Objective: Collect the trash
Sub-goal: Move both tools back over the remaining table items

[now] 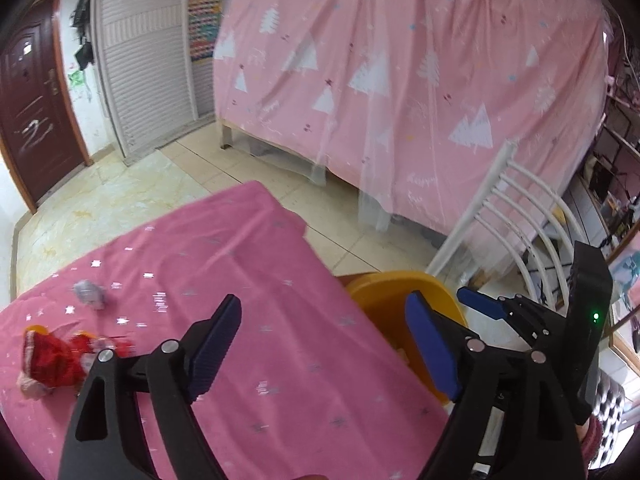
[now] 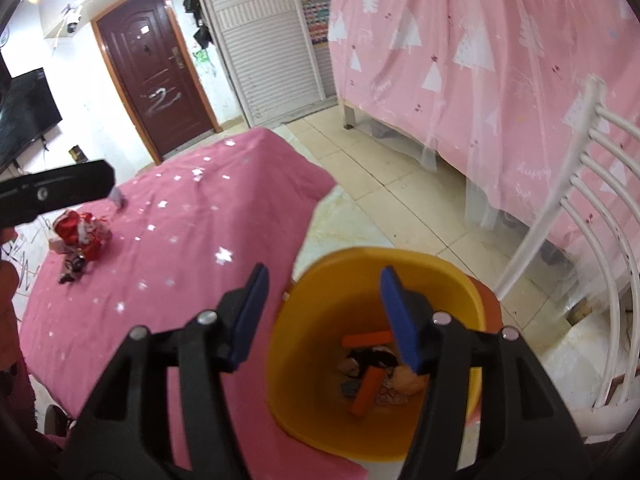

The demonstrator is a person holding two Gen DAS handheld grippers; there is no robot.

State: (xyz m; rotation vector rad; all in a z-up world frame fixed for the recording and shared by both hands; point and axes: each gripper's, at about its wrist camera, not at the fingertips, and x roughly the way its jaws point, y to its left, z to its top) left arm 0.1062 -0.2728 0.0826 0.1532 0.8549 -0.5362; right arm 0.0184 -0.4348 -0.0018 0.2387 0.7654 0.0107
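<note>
A yellow bin [image 2: 304, 344] stands on the floor at the right edge of a pink-clothed table [image 2: 192, 240]; it also shows in the left wrist view [image 1: 380, 292]. Several scraps lie in its bottom, among them orange strips [image 2: 366, 394]. My right gripper [image 2: 324, 316] is open and empty above the bin's rim. My left gripper [image 1: 324, 344] is open and empty above the table's right part. A red crumpled wrapper [image 1: 52, 356] and a small grey wad [image 1: 90, 294] lie on the cloth at the left; the wrapper also shows in the right wrist view [image 2: 82, 236].
A white slatted chair [image 2: 580, 240] stands right of the bin. A bed frame draped in a pink tree-print sheet [image 1: 400, 80] fills the back. A dark red door [image 2: 154, 64] and a white louvred wardrobe [image 2: 268, 40] are at the far left. Tiled floor [image 2: 400, 200] lies between.
</note>
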